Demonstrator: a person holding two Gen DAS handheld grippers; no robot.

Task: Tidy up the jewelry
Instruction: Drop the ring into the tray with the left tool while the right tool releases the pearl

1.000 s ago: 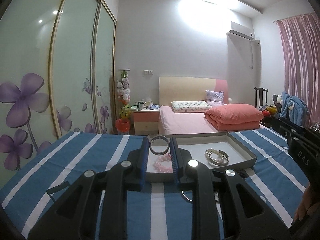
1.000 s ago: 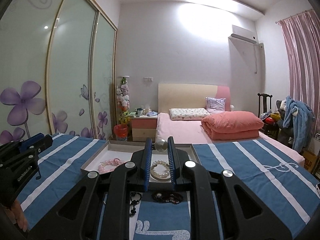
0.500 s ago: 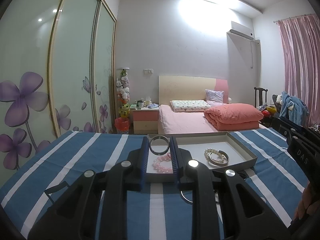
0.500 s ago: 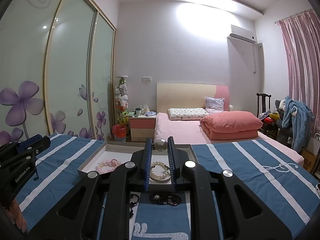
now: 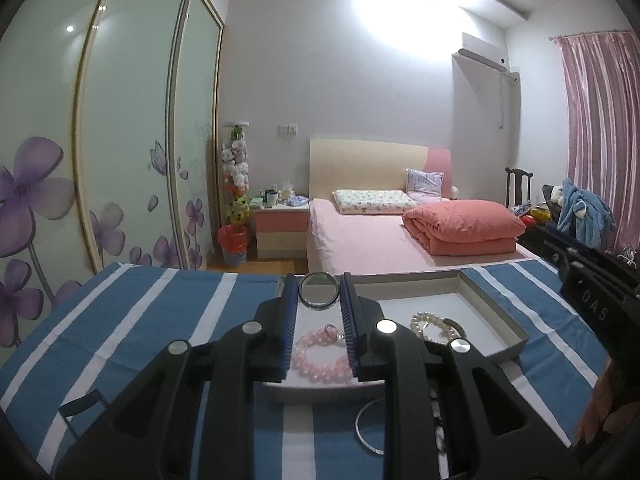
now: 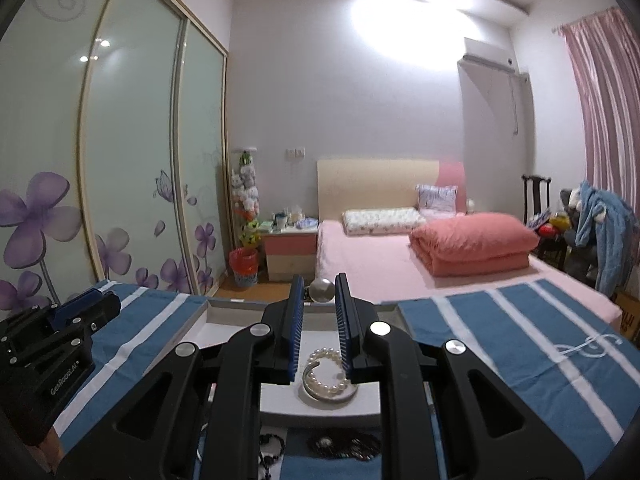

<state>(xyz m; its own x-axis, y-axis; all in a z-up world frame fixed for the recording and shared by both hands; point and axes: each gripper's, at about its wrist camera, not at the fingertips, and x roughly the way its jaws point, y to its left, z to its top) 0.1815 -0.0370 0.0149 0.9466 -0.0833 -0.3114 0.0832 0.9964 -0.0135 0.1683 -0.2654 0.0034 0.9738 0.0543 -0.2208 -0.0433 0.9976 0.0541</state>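
Now the left gripper (image 5: pixel 319 295) pinches a smooth silver bangle (image 5: pixel 319 291) upright between its ribbed blue pads, above the shallow grey tray (image 5: pixel 494 311) where a pink bead bracelet (image 5: pixel 320 354) lies. Similarly, the right gripper (image 6: pixel 319 294) clamps a round metallic piece (image 6: pixel 322 290) over the tray's pearl bracelet (image 6: pixel 328 376)
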